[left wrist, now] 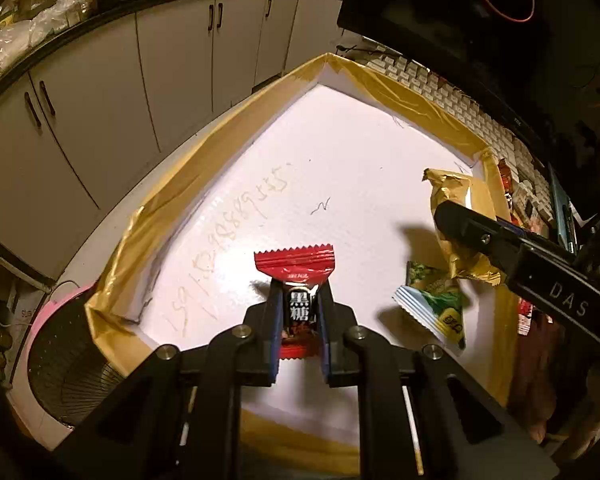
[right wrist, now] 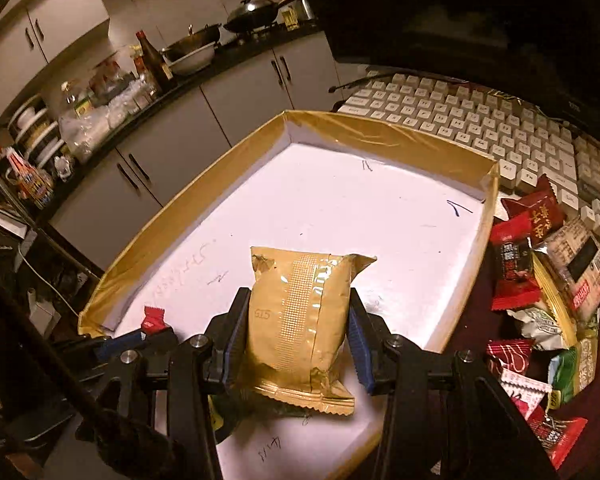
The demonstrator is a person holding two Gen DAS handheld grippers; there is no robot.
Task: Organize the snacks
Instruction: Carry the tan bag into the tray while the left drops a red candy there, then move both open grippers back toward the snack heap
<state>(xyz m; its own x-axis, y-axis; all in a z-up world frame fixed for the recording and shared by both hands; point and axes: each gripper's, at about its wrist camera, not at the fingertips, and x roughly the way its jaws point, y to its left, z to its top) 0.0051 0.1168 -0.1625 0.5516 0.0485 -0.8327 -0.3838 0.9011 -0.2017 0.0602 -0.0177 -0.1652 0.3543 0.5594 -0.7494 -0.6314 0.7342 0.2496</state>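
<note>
- Kitchen cabinets (right wrist: 236,96) stand beyond the tray (right wrist: 380,136).
- Left gripper (left wrist: 298,320) pinches a red candy (left wrist: 296,268) over the tray.
- Right gripper (right wrist: 296,336) pinches a gold packet (right wrist: 300,312); a snack pile (right wrist: 548,280) lies to its right.

Dim kitchen, grey cabinets (right wrist: 236,96)

Tray (right wrist: 388,132): rim wrapped in glossy, wrinkled gold-brown tape; floor matt white, slightly grainy (foam or paper board, cannot tell). Gold packet (right wrist: 300,320): shiny crinkled foil-like film, embossed dot strip. Red candy (left wrist: 296,268): glossy plastic wrapper. Green packet (left wrist: 436,304): glossy film. Keyboard (right wrist: 480,120): matt plastic keys.
</note>
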